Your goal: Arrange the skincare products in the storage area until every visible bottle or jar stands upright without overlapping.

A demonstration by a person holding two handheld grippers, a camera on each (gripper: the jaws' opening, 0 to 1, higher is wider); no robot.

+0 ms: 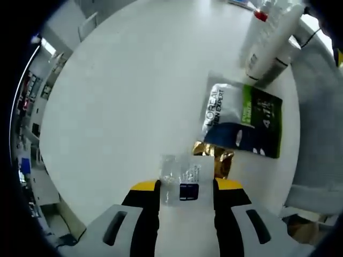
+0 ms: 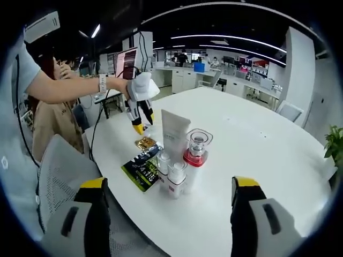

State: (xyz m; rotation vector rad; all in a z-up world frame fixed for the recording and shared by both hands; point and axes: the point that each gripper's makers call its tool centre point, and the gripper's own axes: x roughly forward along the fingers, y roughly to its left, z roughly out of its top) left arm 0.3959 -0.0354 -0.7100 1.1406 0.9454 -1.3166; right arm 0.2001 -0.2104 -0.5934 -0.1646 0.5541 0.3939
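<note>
Your left gripper (image 1: 186, 188) is spread around the small clear jar (image 1: 179, 184) lying on the table (image 1: 118, 107) (long axis along the jaws); right gripper (image 2: 167, 194) hangs wide open, well back.

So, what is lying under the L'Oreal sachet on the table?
A gold foil packet sticks out from under the L'Oreal sachet's lower edge, on the white table. How far it runs beneath is hidden.
</note>
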